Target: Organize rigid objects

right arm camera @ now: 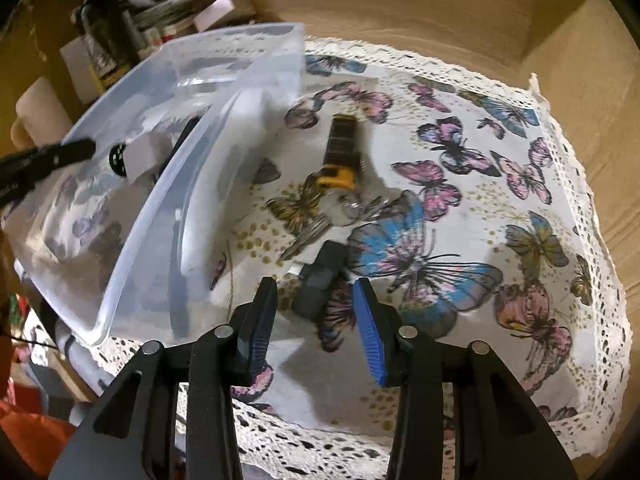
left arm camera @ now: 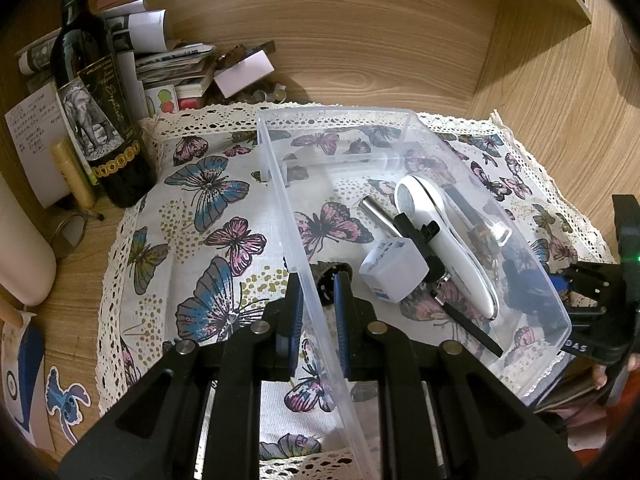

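A clear plastic bin (left arm camera: 280, 176) stands on a butterfly-print cloth (left arm camera: 208, 216). My left gripper (left arm camera: 318, 300) is shut on the bin's left wall, one finger on each side. Inside the bin lie a white handheld device (left arm camera: 444, 224), a white cube adapter (left arm camera: 394, 270), a metal cylinder (left arm camera: 374, 212) and black pieces (left arm camera: 418, 236). In the right wrist view the bin (right arm camera: 160, 184) is at the left. My right gripper (right arm camera: 316, 300) is open just above a dark grey block (right arm camera: 322, 276) on the cloth. A yellow-and-black object (right arm camera: 340, 152) and a bunch of keys (right arm camera: 340, 208) lie beyond it.
A dark wine bottle (left arm camera: 96, 120), a yellowish tube (left arm camera: 74, 174), stacked papers and boxes (left arm camera: 176, 68) and a cream cylinder (left arm camera: 20, 248) crowd the left of the wooden desk. A wooden back wall (left arm camera: 360, 40) and side panel (left arm camera: 560, 92) enclose the cloth. The cloth's lace edge (right arm camera: 600, 208) runs along the right.
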The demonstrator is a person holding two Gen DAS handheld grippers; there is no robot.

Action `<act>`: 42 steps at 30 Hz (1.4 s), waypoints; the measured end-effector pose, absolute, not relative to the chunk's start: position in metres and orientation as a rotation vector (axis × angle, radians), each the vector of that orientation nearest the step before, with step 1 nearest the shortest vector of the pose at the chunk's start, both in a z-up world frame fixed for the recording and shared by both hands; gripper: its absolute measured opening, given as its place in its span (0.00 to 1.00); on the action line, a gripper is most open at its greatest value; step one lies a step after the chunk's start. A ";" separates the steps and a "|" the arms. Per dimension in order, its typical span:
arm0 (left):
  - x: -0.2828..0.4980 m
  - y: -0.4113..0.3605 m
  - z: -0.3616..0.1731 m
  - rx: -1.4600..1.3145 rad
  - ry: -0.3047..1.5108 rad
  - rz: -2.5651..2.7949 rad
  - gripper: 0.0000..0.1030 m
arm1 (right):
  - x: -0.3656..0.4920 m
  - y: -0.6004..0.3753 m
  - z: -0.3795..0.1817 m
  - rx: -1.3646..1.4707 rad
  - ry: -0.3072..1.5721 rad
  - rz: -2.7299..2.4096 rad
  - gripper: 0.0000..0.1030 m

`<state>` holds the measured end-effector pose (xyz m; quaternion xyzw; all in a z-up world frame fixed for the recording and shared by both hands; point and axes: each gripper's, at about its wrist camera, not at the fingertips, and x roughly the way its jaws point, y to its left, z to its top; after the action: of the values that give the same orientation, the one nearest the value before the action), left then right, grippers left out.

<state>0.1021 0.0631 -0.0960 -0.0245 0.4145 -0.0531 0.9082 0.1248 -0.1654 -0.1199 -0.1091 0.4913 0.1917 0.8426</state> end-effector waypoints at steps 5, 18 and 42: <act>0.102 0.063 -0.096 -0.053 0.855 -0.111 0.14 | 0.126 -0.170 -0.117 -0.228 1.010 0.371 0.16; 0.101 0.063 -0.097 -0.055 0.854 -0.111 0.14 | 0.130 -0.163 -0.047 -0.167 0.783 0.376 0.16; 0.100 0.062 -0.097 -0.052 0.854 -0.112 0.14 | 0.154 -0.079 -0.048 -0.148 0.775 0.598 0.16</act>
<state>0.0996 0.0622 -0.0971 -0.0251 0.4138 -0.0543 0.9084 0.1539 -0.0788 -0.0477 -0.0708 0.3718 0.2871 0.8799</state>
